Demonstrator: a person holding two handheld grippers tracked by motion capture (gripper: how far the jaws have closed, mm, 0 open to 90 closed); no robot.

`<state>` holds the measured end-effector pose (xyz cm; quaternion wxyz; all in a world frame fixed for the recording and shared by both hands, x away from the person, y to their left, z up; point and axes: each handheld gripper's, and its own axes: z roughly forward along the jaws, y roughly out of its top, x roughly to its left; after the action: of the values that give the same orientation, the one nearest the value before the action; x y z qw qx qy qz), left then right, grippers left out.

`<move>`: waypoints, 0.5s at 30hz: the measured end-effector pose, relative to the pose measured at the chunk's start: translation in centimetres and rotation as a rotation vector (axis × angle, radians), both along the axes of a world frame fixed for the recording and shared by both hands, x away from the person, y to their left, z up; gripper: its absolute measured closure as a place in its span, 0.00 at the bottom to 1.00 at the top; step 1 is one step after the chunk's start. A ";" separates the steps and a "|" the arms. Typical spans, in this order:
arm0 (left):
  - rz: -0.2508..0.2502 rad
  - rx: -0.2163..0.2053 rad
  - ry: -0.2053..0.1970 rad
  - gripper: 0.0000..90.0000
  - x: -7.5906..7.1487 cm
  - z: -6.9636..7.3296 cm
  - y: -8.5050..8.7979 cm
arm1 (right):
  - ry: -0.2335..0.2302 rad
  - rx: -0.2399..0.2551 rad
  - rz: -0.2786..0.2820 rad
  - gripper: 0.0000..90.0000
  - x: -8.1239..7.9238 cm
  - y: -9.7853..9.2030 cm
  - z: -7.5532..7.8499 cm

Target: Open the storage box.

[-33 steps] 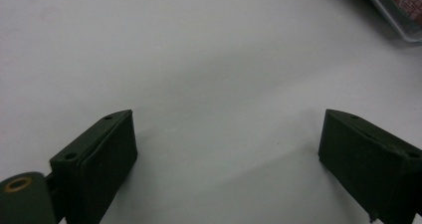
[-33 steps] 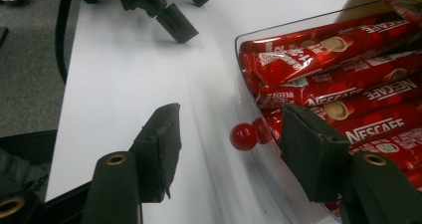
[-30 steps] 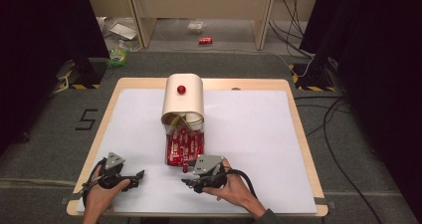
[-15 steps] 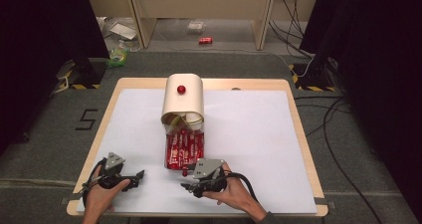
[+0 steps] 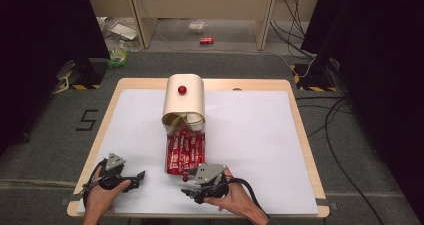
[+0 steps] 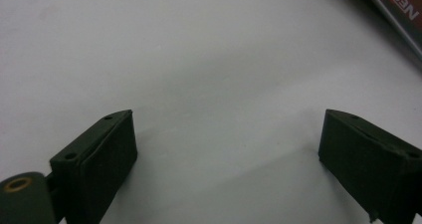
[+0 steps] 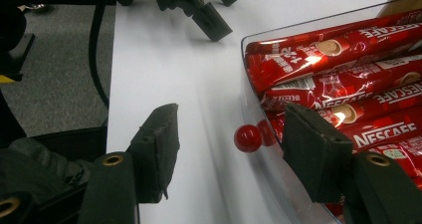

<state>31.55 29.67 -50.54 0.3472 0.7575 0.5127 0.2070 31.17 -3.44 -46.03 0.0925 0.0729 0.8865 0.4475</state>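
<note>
- The right tool (image 7: 226,152) stood released, jaws apart around the red knob (image 7: 247,138) of a clear drawer (image 7: 259,149) of Nescafe sticks (image 7: 348,79), at the worktop's (image 5: 250,125) near edge
- The left tool (image 6: 226,149) stood released over bare worktop, left of the drawer

A clear drawer (image 7: 278,164) with a small red knob (image 7: 247,138), full of red coffee sticks (image 7: 348,84), stands pulled out of the beige box (image 5: 184,102).

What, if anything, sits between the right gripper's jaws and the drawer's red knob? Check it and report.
Nothing visible blocks it. In the right gripper view the right gripper stands open, with the red knob in the gap ahead of its jaws and bare white table around. The knob sits on the clear drawer of red sachets.
</note>
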 end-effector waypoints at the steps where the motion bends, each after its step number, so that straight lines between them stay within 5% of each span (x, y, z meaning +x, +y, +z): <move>1: 0.000 0.000 0.000 0.08 0.0 0.0 0.0 | 0.002 0.000 0.001 0.45 -0.1 0.0 0.0; 15: 0.000 -0.001 0.000 0.08 0.0 0.0 0.0 | 0.008 -0.002 0.017 0.45 -1.0 0.0 0.1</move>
<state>31.55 29.68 -50.54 0.3475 0.7574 0.5128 0.2067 30.19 -3.48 -45.93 0.0854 0.0670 0.8878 0.4472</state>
